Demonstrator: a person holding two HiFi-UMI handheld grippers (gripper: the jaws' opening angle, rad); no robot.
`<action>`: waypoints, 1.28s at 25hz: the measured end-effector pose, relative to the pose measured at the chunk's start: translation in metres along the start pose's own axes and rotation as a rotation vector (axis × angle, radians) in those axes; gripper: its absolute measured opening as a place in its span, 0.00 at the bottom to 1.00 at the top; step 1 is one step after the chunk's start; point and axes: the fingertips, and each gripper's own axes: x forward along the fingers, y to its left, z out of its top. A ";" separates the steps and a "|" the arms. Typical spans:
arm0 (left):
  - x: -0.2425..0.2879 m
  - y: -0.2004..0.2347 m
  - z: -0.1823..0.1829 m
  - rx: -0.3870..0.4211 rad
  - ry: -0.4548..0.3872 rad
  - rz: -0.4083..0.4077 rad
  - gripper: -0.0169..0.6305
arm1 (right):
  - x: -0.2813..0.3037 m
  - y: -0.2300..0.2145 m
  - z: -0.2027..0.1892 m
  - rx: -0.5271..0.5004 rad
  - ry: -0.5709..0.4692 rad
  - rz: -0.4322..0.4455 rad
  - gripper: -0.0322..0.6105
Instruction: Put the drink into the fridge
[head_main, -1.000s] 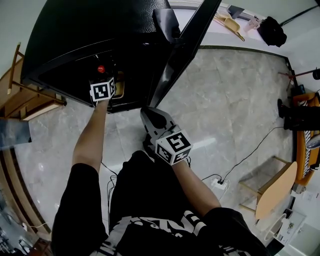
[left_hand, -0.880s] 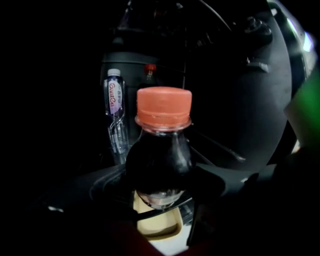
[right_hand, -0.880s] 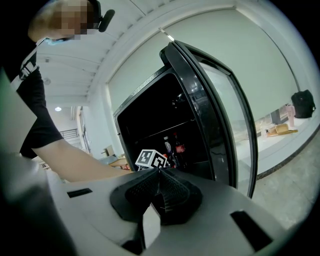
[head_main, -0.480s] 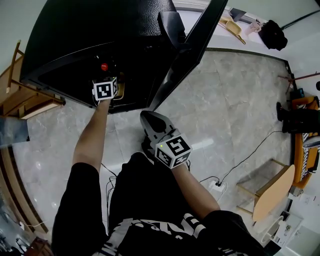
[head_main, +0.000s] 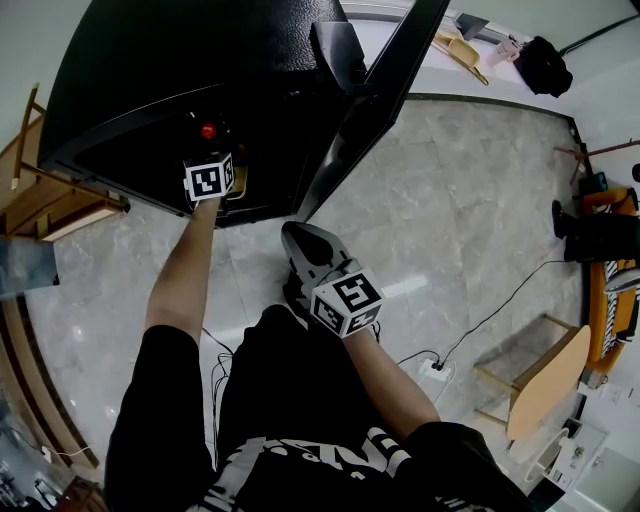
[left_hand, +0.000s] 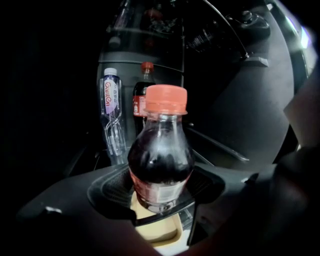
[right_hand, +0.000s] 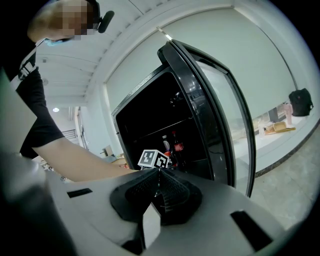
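your left gripper (left_hand: 159, 196) is clamped on the upright drink (left_hand: 161, 155) at the fridge (head_main: 180, 60) mouth, water bottle (left_hand: 112, 112) standing straight ahead inside; your right gripper (right_hand: 156, 185) hangs closed, empty, further off

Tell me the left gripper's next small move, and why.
Probably ease the left gripper forward and set the cola bottle down beside the water bottle and second cola: the gripper is shut on it, already inside the open fridge, not yet released.
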 end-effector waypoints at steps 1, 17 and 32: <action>-0.001 -0.001 -0.001 -0.002 0.003 0.000 0.50 | -0.001 0.000 0.000 -0.001 0.001 -0.001 0.09; -0.063 -0.010 -0.022 -0.011 0.035 -0.021 0.50 | -0.023 0.025 -0.003 0.001 0.024 -0.018 0.09; -0.173 -0.046 -0.030 -0.052 0.047 -0.055 0.50 | -0.072 0.071 0.012 0.019 0.059 -0.008 0.09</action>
